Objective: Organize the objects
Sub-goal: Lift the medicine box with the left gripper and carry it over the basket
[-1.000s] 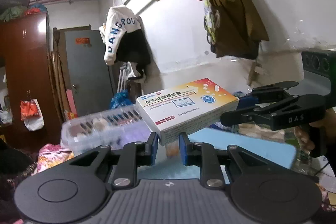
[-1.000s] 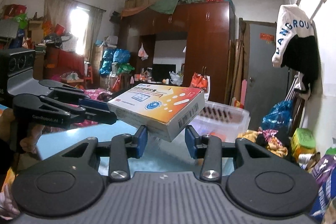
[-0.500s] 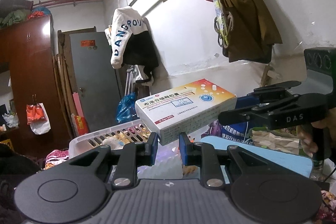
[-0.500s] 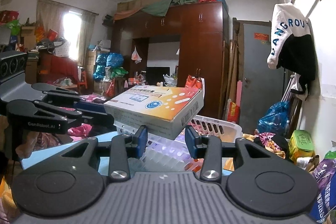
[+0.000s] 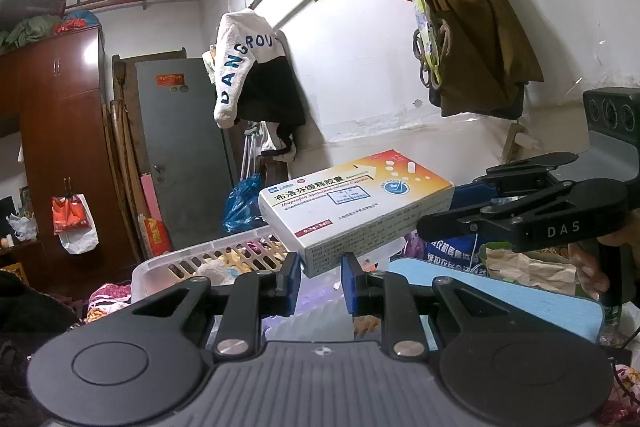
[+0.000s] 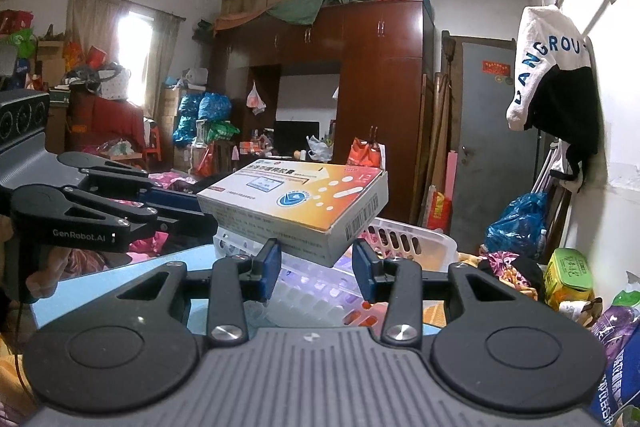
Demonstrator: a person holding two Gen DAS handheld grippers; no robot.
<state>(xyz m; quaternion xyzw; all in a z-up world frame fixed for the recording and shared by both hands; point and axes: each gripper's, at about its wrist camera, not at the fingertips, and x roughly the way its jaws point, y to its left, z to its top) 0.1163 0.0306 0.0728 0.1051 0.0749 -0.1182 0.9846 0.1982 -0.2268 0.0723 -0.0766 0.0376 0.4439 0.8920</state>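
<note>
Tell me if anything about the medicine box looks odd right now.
The medicine box hangs in the air above the white basket, tilted, pinched at opposite corners by the left gripper and the right gripper. Two grippers holding one light box by its corners looks precarious. No damage shows.

The medicine box [image 5: 356, 211] hides the middle of the white basket [image 5: 224, 259], low in the frame, and its contents blur together. Fine print on the box's side cannot be read. The blue surface [image 5: 520, 299] is cut off by the tongs' body.
</note>
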